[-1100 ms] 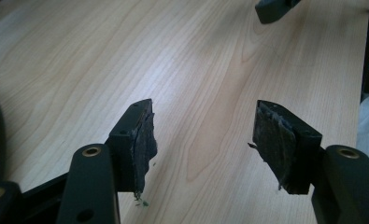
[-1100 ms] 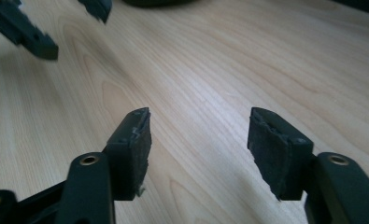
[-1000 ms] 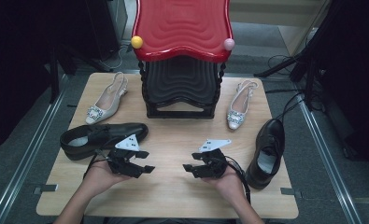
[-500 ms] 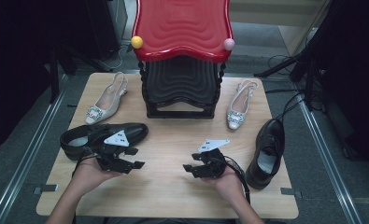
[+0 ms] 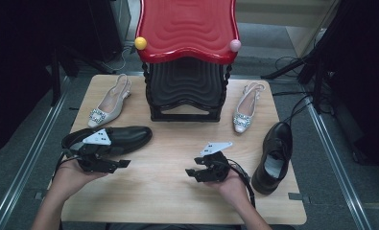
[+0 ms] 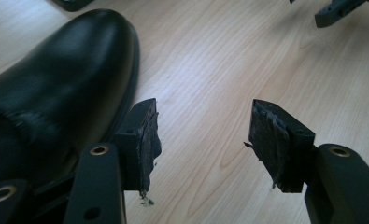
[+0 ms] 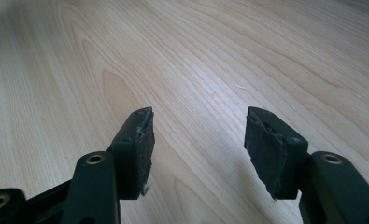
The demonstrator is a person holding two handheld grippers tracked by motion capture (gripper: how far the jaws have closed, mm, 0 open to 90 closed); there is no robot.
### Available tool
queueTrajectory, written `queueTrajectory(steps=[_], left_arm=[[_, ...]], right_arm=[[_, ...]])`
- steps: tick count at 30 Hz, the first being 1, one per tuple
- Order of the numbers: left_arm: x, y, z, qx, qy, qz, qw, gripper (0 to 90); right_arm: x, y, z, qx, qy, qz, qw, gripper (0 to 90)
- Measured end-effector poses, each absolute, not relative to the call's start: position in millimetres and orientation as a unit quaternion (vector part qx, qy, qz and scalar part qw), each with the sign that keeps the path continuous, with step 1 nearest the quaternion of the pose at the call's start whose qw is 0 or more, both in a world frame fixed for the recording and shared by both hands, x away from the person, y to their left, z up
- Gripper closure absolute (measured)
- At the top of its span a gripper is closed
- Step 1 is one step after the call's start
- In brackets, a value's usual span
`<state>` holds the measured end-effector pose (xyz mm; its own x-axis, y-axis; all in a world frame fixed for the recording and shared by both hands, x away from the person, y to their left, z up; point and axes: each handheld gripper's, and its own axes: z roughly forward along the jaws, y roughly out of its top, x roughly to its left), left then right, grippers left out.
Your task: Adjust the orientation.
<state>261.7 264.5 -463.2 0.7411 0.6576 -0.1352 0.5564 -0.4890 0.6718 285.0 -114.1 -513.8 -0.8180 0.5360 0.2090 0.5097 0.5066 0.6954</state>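
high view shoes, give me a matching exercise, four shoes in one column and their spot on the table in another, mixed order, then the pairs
Column one:
1. black shoe lying sideways
2. black shoe pointing toward the person
3. cream slingback with a jewelled buckle
4. silver slingback with a jewelled buckle

Column two:
A. back right, beside the rack
B. front left, by the left gripper
C. back left
D. right edge, past the right gripper

Pairs: 1-B, 2-D, 3-C, 4-A

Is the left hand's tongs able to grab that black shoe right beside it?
Probably yes. The left tongs are open and the black shoe lies just beside one jaw, with only bare table between; a small sideways shift should do.
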Motion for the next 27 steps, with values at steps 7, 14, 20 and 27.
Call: queueTrajectory(steps=[7, 14, 20, 27], left_arm=[[260, 282, -457, 0.851, 0.383, 0.076, 0.351, 44.9], [260, 300, -449, 0.842, 0.399, 0.083, 0.353, 47.8], [258, 317, -442, 0.837, 0.411, 0.108, 0.345, 46.4], [263, 344, -441, 0.825, 0.436, 0.116, 0.340, 45.8]], right_arm=[[287, -108, -513, 0.291, 0.870, 0.396, 0.020, 43.9], [288, -105, -515, 0.292, 0.873, 0.391, 0.019, 43.9], [288, -104, -517, 0.294, 0.874, 0.386, 0.019, 43.8], [285, -105, -518, 0.295, 0.877, 0.378, 0.019, 43.6]])
